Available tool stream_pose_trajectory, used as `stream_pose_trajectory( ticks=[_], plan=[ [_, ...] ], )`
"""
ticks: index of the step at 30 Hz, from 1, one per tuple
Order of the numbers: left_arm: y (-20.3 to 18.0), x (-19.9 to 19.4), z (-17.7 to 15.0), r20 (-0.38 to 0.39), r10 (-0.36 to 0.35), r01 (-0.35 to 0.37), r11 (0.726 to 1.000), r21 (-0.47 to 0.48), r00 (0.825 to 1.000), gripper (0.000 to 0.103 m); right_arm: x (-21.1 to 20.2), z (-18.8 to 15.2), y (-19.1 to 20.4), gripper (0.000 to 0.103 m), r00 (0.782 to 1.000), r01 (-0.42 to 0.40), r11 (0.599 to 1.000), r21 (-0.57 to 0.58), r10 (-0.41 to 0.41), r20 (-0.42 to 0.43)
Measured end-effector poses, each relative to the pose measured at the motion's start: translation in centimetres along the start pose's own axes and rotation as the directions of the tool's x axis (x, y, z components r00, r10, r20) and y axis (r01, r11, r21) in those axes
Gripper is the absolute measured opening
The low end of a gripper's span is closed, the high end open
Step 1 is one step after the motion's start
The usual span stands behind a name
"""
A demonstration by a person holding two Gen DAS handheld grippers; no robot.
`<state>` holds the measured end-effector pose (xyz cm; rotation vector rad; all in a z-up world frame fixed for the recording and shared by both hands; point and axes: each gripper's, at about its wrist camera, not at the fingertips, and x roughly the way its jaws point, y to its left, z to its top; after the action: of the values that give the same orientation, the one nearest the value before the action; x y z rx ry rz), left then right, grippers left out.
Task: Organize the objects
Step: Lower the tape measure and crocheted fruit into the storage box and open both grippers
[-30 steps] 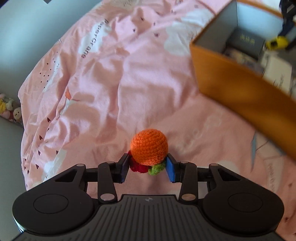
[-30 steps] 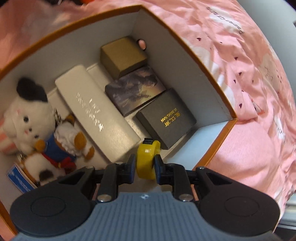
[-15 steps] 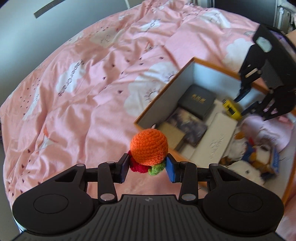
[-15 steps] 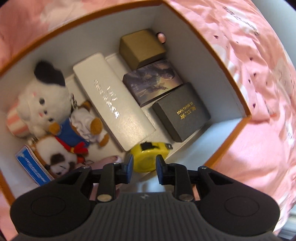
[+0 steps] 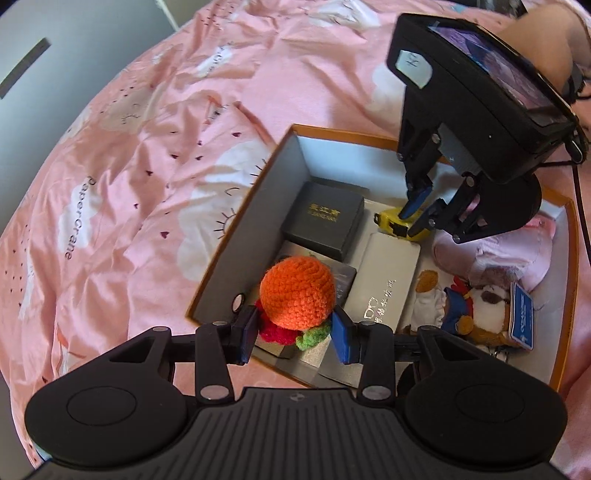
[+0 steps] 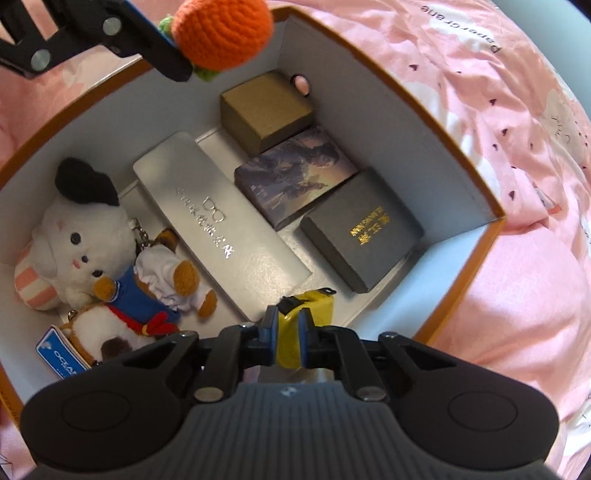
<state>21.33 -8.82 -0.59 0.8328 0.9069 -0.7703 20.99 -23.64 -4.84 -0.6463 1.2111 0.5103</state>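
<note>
With my left claw (image 5: 293, 332) clamped on the crochet orange (image 5: 297, 293) above the box (image 6: 458, 122), I'd lower it gently into spare floor at 12 o'clock, while my right claw (image 6: 288, 341) straddles the tape measure (image 6: 306, 306), jaws slightly parted.

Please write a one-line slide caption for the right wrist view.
Right gripper at a yellow tape measure inside the orange box, while the left gripper's crocheted orange toy hangs above.

Orange crochet ball (image 5: 297, 292); yellow tape measure (image 6: 306, 308); orange-edged box (image 6: 436, 122); pink cloud-print bedsheet (image 5: 140, 155).
</note>
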Motion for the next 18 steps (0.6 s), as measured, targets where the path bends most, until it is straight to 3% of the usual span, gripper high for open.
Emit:
stream_pose_trajectory(
  ticks=[4,10,18],
  plan=[
    [-1.1,2.1,0.5,-0.072,-0.01,0.016,0.996,0.09,0.997,0.047,0.1,0.0,0.2,0.015,1.0,0.016,1.0,-0.001,-0.016,0.02],
    [-2.3,5.5,0.6,-0.192,-0.016,0.05,0.984,0.171,0.981,0.047,-1.6,-0.6,-0.3,0.016,0.994,0.025,0.996,0.086,-0.035,0.106],
    [-2.5,9.8,0.5,-0.345,-0.004,0.075,0.979,0.192,0.939,0.047,-3.4,-0.8,-0.2,0.016,0.982,0.032,0.99,0.136,-0.057,0.181]
  ],
)
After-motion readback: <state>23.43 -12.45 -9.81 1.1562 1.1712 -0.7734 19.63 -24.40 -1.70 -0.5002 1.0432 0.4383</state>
